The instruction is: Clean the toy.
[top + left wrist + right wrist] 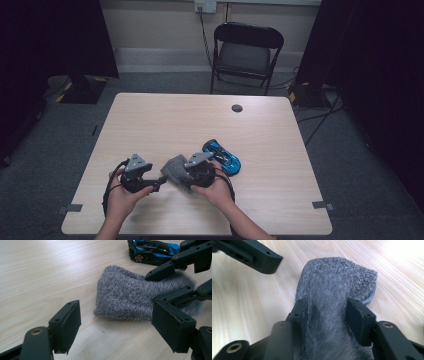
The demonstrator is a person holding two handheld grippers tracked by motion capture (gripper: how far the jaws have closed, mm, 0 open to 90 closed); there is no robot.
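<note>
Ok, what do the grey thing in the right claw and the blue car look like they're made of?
The grey sock looks like soft knitted fabric, matte and fuzzy: flecked grey fibres show, and it bunches where the right claw squeezes it. The toy car looks like hard glossy plastic or painted metal; its blue shell catches highlights, and the pictures cannot tell which.

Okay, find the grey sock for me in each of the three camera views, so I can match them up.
High view: the grey sock lies low and centre, between the two grippers.
Left gripper view: right of centre, its far end pinched by the right gripper.
Right gripper view: centre, running up from between the jaws.
Shared landmark: the blue toy car, also top right in the left gripper view.
</note>
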